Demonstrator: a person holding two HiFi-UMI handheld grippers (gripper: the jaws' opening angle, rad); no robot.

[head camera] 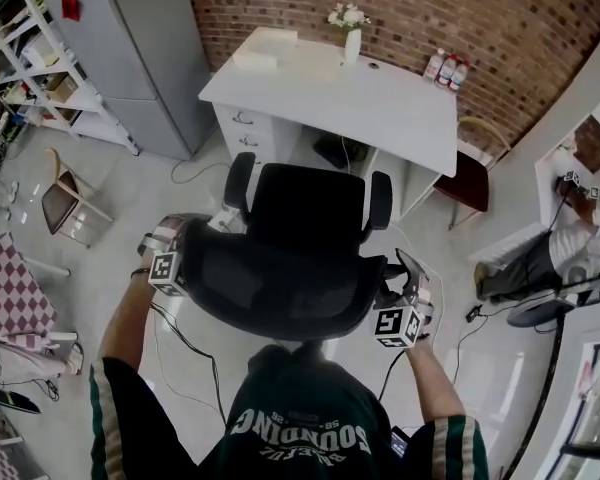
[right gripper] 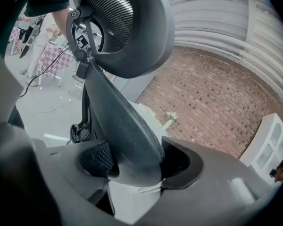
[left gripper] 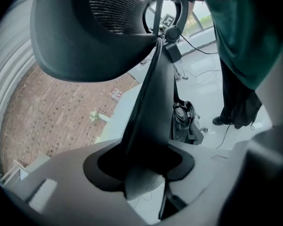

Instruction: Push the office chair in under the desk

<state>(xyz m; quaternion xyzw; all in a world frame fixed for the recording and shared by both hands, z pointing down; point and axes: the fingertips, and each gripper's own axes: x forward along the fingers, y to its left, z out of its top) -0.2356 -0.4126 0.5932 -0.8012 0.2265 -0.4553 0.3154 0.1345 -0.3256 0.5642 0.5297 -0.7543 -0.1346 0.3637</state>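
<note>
The black mesh office chair [head camera: 300,238] stands on the floor in front of the white desk [head camera: 380,98], its seat facing the desk's kneehole. My left gripper [head camera: 185,258] is shut on the left edge of the chair's backrest [left gripper: 151,102], which runs up between the jaws of this gripper [left gripper: 141,166]. My right gripper [head camera: 395,303] is shut on the right edge of the backrest [right gripper: 118,117], pinched between the jaws of that gripper [right gripper: 134,166]. The headrest [right gripper: 127,27] curves overhead in both gripper views. The chair's base is hidden under the seat.
A white drawer unit [head camera: 250,128] fills the desk's left side. A vase [head camera: 350,33] and bottles [head camera: 447,68] stand on the desk. A dark red chair [head camera: 470,173] sits at its right, a grey cabinet [head camera: 140,58] at its left. Cables [head camera: 190,348] trail on the floor.
</note>
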